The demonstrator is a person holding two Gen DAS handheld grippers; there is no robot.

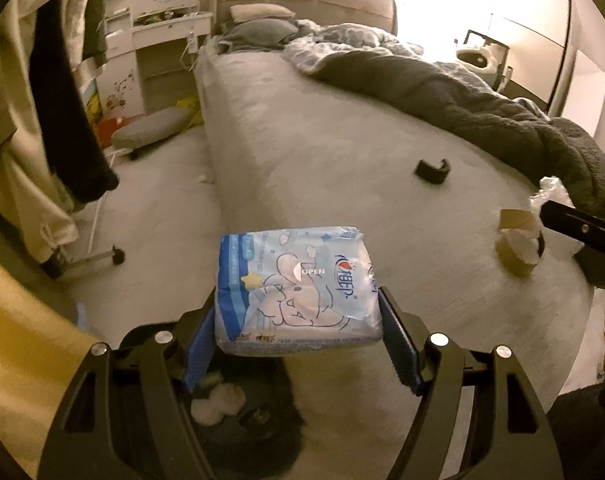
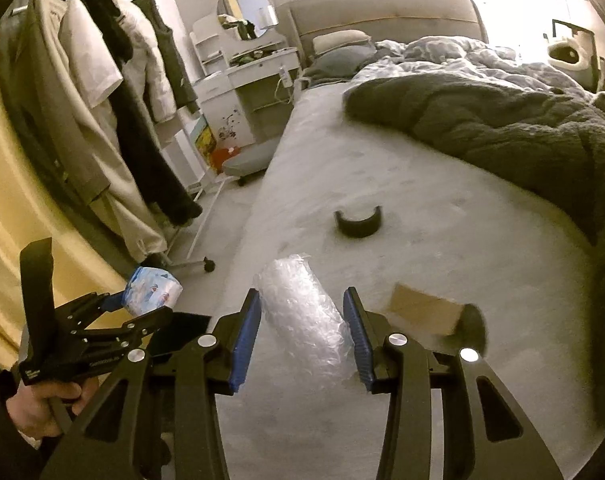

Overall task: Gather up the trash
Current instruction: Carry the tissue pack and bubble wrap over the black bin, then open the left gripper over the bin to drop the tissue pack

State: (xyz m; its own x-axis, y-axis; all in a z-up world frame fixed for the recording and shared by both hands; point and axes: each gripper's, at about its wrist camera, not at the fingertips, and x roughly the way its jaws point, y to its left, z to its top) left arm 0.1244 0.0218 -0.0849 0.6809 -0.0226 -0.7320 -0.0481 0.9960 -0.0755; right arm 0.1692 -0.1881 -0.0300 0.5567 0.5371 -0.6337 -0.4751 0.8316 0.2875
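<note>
My left gripper (image 1: pixel 298 296) is shut on a blue and white tissue pack (image 1: pixel 294 280), its blue pads pressing both sides. The pack hangs over the bed's edge, above a black bin (image 1: pixel 262 420) that has white crumpled paper (image 1: pixel 218 400) in it. Between the pads of my right gripper (image 2: pixel 301 296) sits a roll of clear bubble wrap (image 2: pixel 302 320), gripped and held over the mattress. The right wrist view also catches the left gripper (image 2: pixel 142 304) with the tissue pack (image 2: pixel 152 290), held by a hand at the lower left.
On the grey mattress (image 1: pixel 322 140) lie a black curved piece (image 2: pixel 358 222) and a brown cardboard piece (image 2: pixel 426 314). A dark blanket (image 2: pixel 502 128) covers the bed's right side. A clothes rack (image 2: pixel 114 120) on wheels stands on the floor at the left, a white dresser behind.
</note>
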